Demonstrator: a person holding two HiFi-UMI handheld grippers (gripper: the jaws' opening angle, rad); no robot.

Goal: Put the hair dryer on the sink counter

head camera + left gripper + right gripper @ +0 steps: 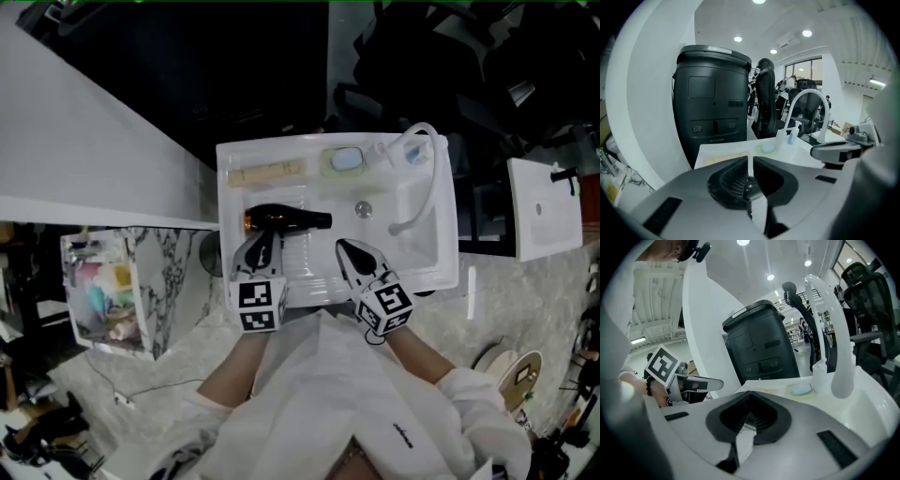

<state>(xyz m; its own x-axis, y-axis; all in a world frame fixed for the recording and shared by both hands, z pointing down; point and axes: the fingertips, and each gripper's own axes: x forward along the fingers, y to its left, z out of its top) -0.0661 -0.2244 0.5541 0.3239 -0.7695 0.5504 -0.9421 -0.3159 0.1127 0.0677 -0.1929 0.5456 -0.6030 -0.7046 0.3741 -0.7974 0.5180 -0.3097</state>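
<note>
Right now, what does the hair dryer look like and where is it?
The hair dryer is black and looks like shiny plastic, with an orange bit at its back end. It lies on its side on the white sink counter, left of the basin, with its nozzle pointing right toward the drain. The left gripper has its jaws closed around the handle.
</note>
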